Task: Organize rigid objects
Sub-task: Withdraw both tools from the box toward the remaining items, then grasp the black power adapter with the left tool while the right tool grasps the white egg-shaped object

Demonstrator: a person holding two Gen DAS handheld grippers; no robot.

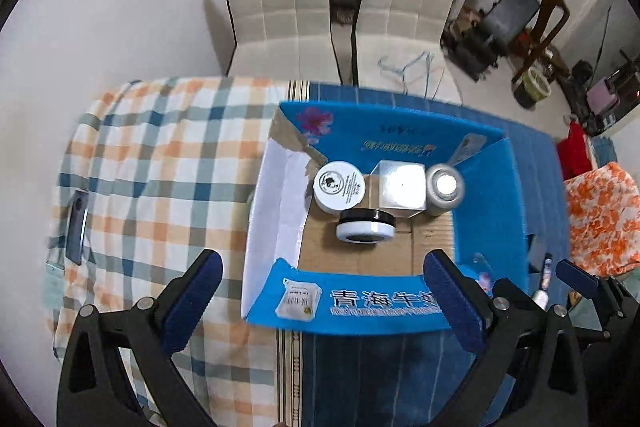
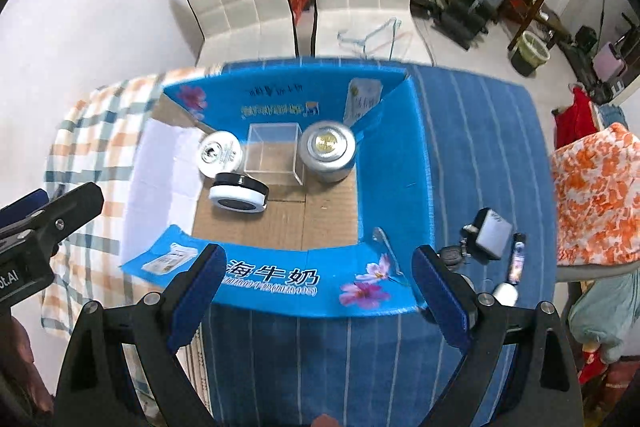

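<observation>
Four items were seen already placed inside the open blue box [image 2: 394, 163], near the centre of both views: a white round tin [image 2: 220, 157], a clear cube [image 2: 274, 157], a silver can [image 2: 327, 151] and a black-and-white jar [image 2: 239, 197] lying tipped on the cardboard floor just in front of the tin. The first three were lined up along the far wall, close beside one another. The sorting was judged well advanced but not finished, since several small things were left on the bench [image 2: 480, 155] outside the box, at the right of the right wrist view: a white charger [image 2: 490, 233], a slim tube [image 2: 518, 261], a white cap [image 2: 505, 294] and a dark, keyring-like clump [image 2: 452, 255] too small to identify. At the left of the left wrist view, a dark flat object [image 1: 76, 223], possibly a phone, was seen on the checked cloth [image 1: 160, 163].

The left gripper [image 1: 324, 303] was held spread wide over the near wall of the box, released and touching nothing. The right gripper [image 2: 318, 297] was likewise held wide apart above the near flap, with nothing between its blue pads [image 2: 196, 297]. The leftover items at the right were judged nearest to the right gripper.
</observation>
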